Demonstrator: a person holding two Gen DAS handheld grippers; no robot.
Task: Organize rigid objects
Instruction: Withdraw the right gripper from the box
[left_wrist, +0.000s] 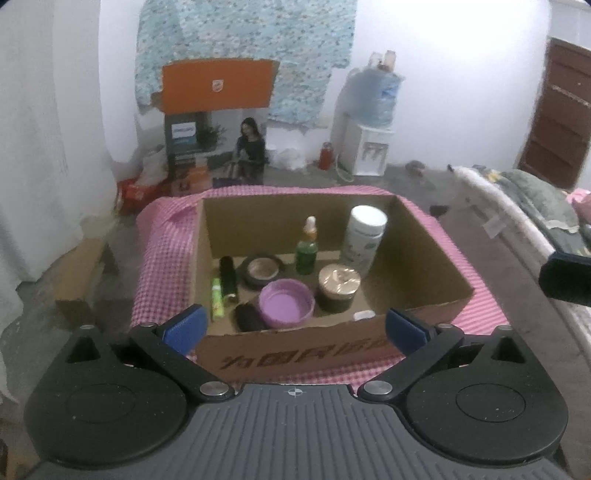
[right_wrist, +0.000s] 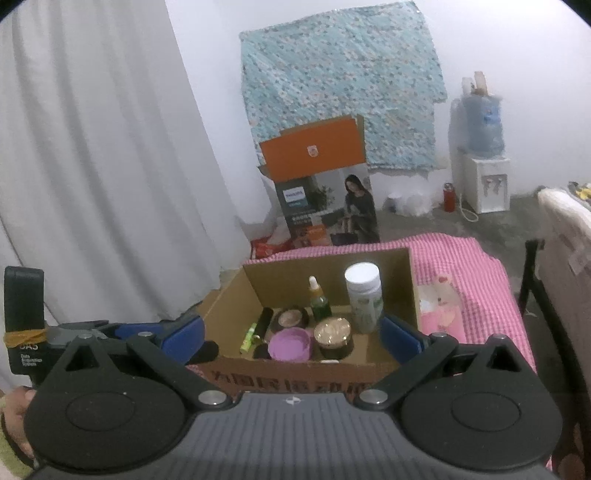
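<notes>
1. Left wrist view: the left gripper (left_wrist: 293, 326) stands wide and empty; the cardboard box (left_wrist: 424, 254) on the desk (left_wrist: 162, 251) lies straight ahead and below, with the purple lid (left_wrist: 286, 308) nearest.
2. Right wrist view: the right gripper (right_wrist: 291, 338) is wide and empty too; the box (right_wrist: 229, 306) lies ahead, slightly farther off, and the white bottle (right_wrist: 364, 297) stands upright.
</notes>
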